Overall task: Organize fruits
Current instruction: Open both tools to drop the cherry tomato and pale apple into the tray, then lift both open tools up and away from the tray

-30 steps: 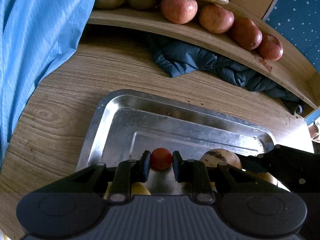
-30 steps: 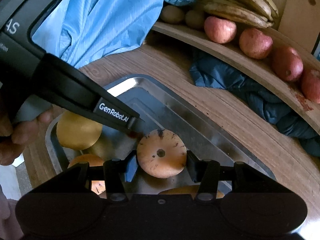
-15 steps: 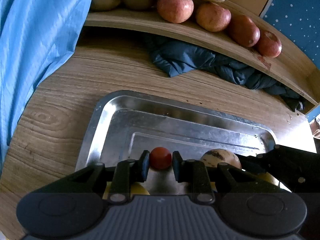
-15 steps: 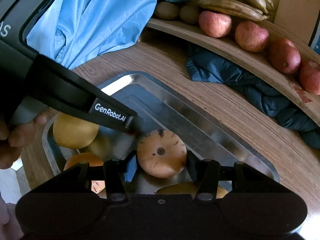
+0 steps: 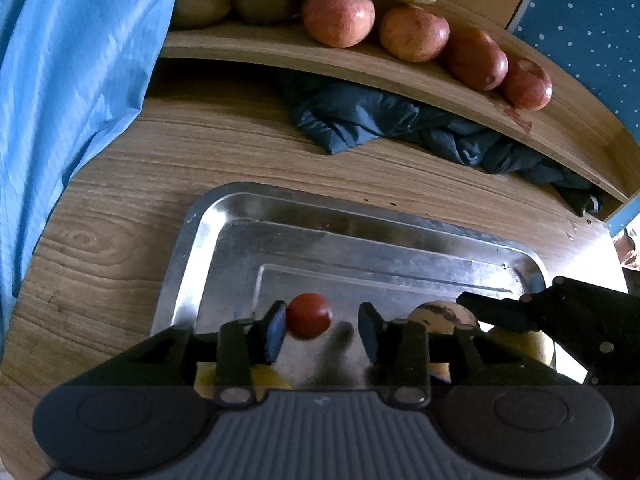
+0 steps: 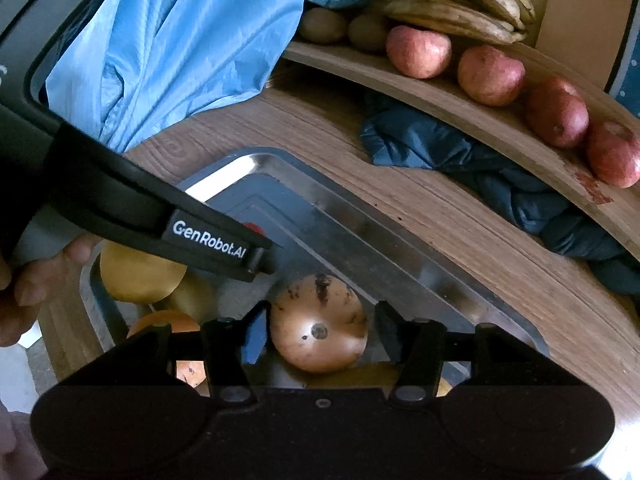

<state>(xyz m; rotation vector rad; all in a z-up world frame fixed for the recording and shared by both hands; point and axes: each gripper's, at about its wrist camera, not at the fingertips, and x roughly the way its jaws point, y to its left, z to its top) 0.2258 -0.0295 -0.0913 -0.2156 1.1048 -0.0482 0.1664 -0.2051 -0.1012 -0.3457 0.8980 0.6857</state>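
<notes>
A small red fruit (image 5: 309, 315) lies in the metal tray (image 5: 188, 248) between the fingers of my left gripper (image 5: 322, 331), which is open; the fruit touches the left pad and a gap shows on its right. My right gripper (image 6: 322, 338) is open around a round tan fruit with dark spots (image 6: 319, 334), with small gaps at both pads. The tan fruit also shows in the left wrist view (image 5: 442, 314). Yellow and orange fruits (image 6: 140, 276) lie in the tray's near end.
A curved wooden shelf (image 5: 400, 76) at the back holds red apples (image 5: 339, 19), kiwis (image 5: 200, 5) and bananas (image 6: 464, 4). A dark blue cloth (image 5: 384, 124) lies under it. Light blue fabric (image 5: 68, 80) hangs at the left.
My left gripper has opened and let go of the small red fruit. My right gripper's jaws have widened slightly around the tan fruit.
</notes>
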